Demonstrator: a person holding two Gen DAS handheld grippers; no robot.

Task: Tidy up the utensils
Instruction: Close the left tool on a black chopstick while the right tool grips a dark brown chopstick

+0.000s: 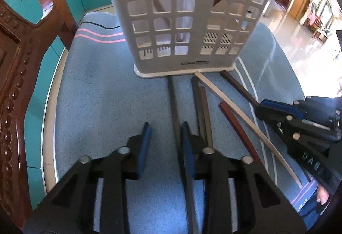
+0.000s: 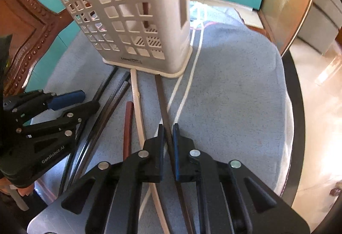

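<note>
Pinching a dark brown chopstick (image 2: 165,110) between its fingers, the right gripper (image 2: 168,127) points down at the blue cloth-covered surface (image 2: 235,95). The left gripper (image 1: 164,127) has its fingers spread, with a black chopstick (image 1: 173,101) lying along the inside of one finger, ungripped. Red-brown (image 1: 235,125), pale (image 1: 224,99) and other dark chopsticks fan out beyond. Farther on stands the perforated white holder (image 1: 183,9), with several sticks already inside.
</note>
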